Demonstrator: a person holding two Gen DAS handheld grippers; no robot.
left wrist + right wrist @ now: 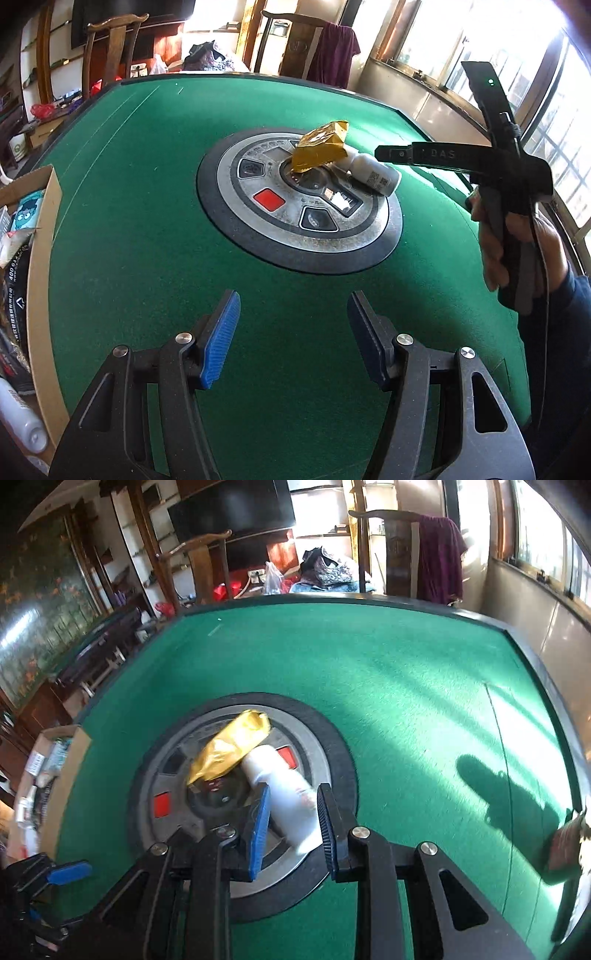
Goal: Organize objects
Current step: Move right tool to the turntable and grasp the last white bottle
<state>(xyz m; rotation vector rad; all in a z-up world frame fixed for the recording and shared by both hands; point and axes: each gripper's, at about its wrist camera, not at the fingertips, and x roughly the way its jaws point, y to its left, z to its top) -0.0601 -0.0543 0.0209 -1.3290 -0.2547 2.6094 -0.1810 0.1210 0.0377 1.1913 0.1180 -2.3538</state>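
Observation:
A white bottle [373,173] lies on its side on the round control panel [258,236] in the middle of the green table [147,166]. A gold foil packet [321,146] leans on the bottle's neck. My right gripper [293,794] has its blue pads on either side of the bottle [284,786], close around it; the gold packet [231,749] lies just beyond. In the left wrist view the right gripper [384,152] reaches the bottle from the right. My left gripper [293,299] is open and empty above the felt near the front.
A cardboard box [40,280] holding packets and bottles stands at the table's left edge; it also shows in the right wrist view [70,738]. Wooden chairs [110,44] stand behind the far edge. Windows run along the right.

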